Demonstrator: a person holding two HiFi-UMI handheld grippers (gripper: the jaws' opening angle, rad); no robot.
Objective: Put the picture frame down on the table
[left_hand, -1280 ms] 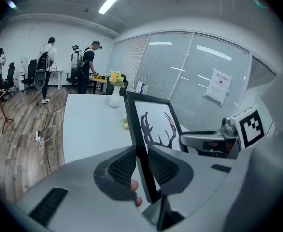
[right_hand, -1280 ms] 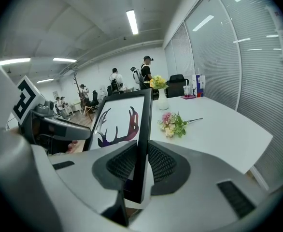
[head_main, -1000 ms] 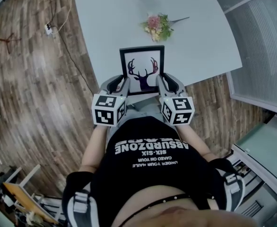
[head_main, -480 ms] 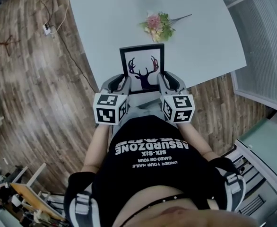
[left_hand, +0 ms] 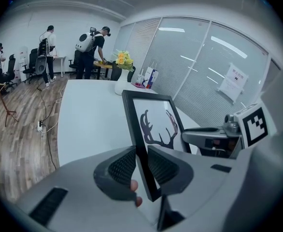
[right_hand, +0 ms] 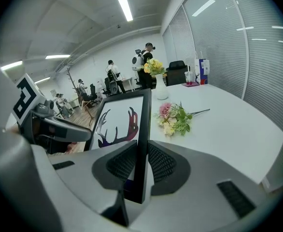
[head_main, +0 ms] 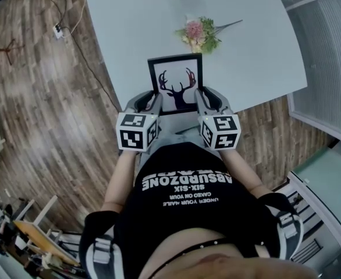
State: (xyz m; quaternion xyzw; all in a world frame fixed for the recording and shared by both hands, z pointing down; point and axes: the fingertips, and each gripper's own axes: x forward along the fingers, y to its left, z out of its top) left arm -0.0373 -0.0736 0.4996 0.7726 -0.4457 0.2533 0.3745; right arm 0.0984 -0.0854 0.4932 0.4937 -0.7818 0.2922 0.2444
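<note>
Nearest, at the belly: forearms pushed forward side by side and level, marker cubes facing up. Clamped with the left gripper (head_main: pixel 152 102) on the left bar of the picture frame (head_main: pixel 175 85), jaws closed flat against the black moulding, one pad on each face. Clamped likewise with the right gripper (head_main: pixel 201 100) on the right bar, pads pressing front and back. Held upright between the two, with the antler print facing the person. Lower edge hanging just off the near edge of the table (head_main: pixel 130 34), upper part above the white top; cannot tell whether touching the table anywhere.

Farther along the top, well apart from the frame: a small bunch of flowers (head_main: pixel 199 32) lying flat, stem pointing right. Farther still, at the far end: a white vase (left_hand: pixel 120 81) with yellow blooms. Beyond that, people standing at desks.

Against a second ago, hardly any change: same two-sided clamp, same forearm pose, same spot over the near edge, not yet laid down. Only a slight shift of the view itself.
</note>
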